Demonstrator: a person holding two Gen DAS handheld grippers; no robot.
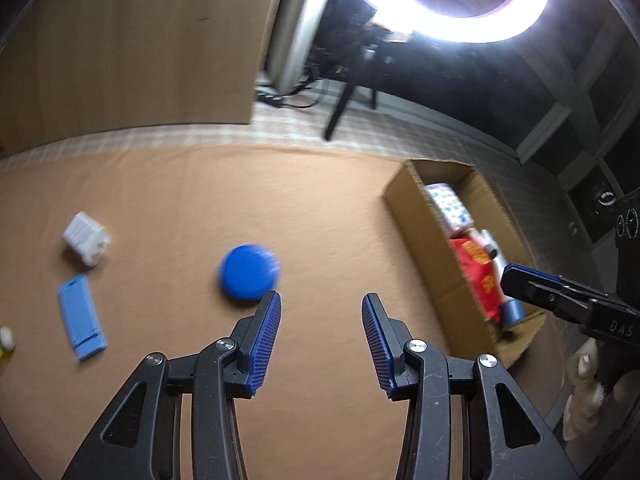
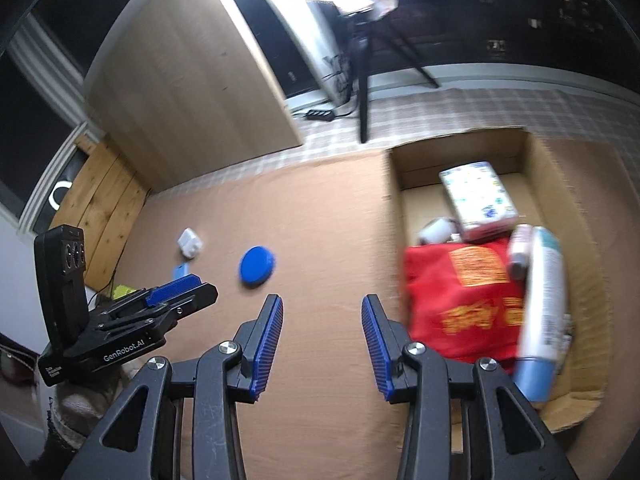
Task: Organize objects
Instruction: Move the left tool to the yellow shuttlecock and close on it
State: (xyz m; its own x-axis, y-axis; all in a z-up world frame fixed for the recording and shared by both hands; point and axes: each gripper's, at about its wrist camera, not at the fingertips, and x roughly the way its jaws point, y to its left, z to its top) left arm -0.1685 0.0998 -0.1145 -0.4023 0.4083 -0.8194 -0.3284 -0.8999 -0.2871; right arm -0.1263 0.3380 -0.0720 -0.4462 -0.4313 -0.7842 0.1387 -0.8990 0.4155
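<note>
A round blue lid (image 1: 249, 266) lies on the tan cloth just ahead and left of my left gripper (image 1: 321, 312), which is open with nothing between its fingers. Further left lie a white charger block (image 1: 85, 238) and a flat light-blue case (image 1: 81, 317). My right gripper (image 2: 322, 316) is open and empty over the cloth, beside a cardboard box (image 2: 396, 200). The box holds a red bag (image 2: 460, 300), a patterned carton (image 2: 478, 196) and a white bottle with a blue cap (image 2: 542, 308). The lid (image 2: 257, 265) also shows in the right wrist view.
A wooden cabinet (image 1: 132, 48) stands beyond the cloth, with a tripod leg (image 1: 340, 112) and a bright ring light (image 1: 460, 20) behind. The plaid floor (image 2: 460, 108) runs past the cloth's far edge. The left gripper's body (image 2: 120, 320) shows at the left of the right wrist view.
</note>
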